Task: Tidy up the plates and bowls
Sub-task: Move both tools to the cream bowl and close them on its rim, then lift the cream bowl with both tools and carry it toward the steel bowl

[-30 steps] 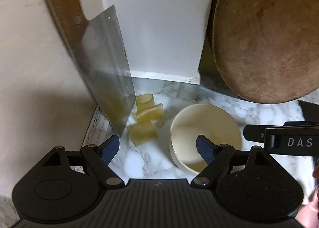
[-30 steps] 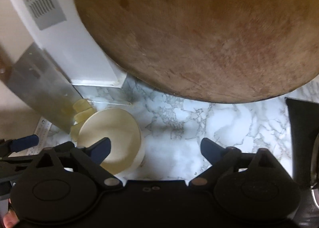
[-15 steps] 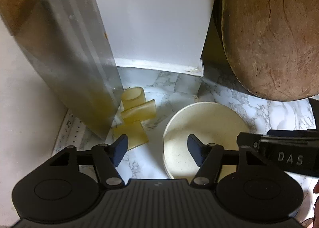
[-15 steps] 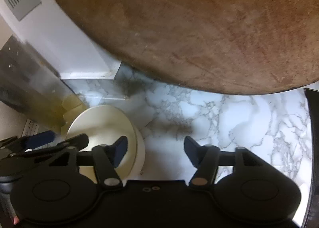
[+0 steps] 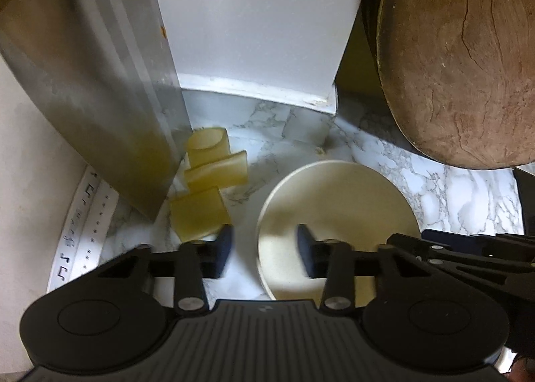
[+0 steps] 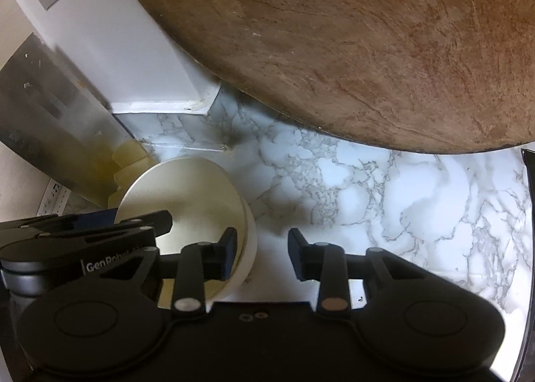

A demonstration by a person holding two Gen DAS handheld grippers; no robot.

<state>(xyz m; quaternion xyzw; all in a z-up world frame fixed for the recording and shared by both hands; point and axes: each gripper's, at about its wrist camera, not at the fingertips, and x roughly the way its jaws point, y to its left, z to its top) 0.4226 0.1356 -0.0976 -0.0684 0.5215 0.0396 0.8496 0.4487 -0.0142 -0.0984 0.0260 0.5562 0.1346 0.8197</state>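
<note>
- Both tongs have just been closing on the cream bowl.
- The left tongs and right tongs each straddle its rim, not yet pinching.
- A two-sided lift looks near.

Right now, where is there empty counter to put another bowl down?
The bare marble counter right of the cream bowl, below the leaning round wooden board, is free. The corner left of the bowl is crowded: yellowish pieces and the steel cleaver blade.
</note>
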